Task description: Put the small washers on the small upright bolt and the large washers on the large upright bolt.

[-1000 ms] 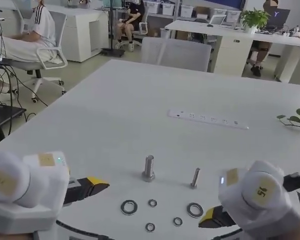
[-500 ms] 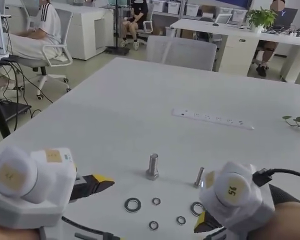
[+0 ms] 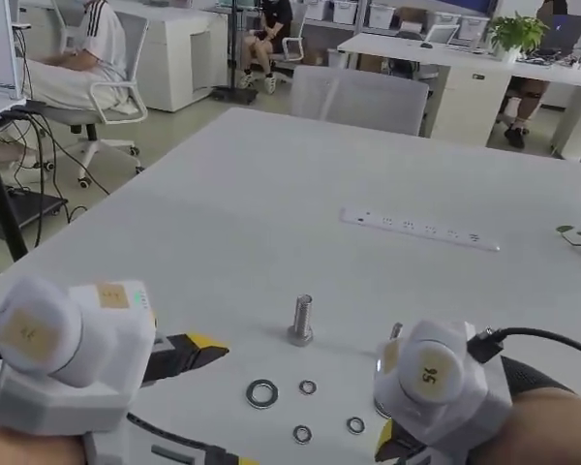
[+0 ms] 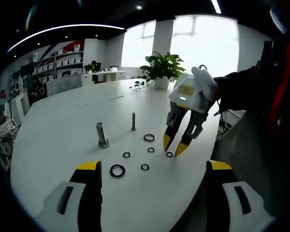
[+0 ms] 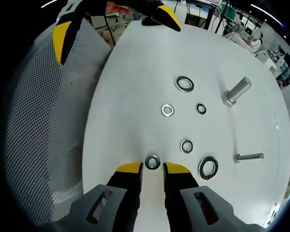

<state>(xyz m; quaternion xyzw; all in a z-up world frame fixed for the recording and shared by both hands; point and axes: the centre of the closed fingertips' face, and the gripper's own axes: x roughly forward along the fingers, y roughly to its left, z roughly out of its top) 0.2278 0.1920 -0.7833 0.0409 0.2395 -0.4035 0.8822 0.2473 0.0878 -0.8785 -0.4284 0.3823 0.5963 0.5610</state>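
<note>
First pick is in hand, by my read: both bolts are bare and all six washers lie flat on the counter (image 3: 223,203). The right tongs (image 5: 153,170) are partly open, with the tips straddling a small washer (image 5: 152,161) at the near-right end of the scatter. They aren't pinching it yet, and I can't tell if the tips touch the surface. The left tongs (image 4: 153,167) are spread wide and empty, hovering at the near left. The large bolt (image 3: 301,321) stands mid-counter. The small bolt (image 3: 396,330) is to its right, half hidden behind the right gripper's body in the head view. The washers sit on the near side of both bolts. One large washer (image 5: 208,167) lies just beside the target; the other large one (image 3: 262,393) is near-left of the large bolt. Next move: close on the ring's rim, lift, carry it far-right to the small bolt, centre the hole over the tip and let go. The target is a thin, shiny steel ring, flat on a smooth white top with very little edge to grab. I expect it to skid or flip if the tips close unevenly. The small bolt is slim and stands on its head, so a sideways knock would likely tip it. Come down straight.
</note>
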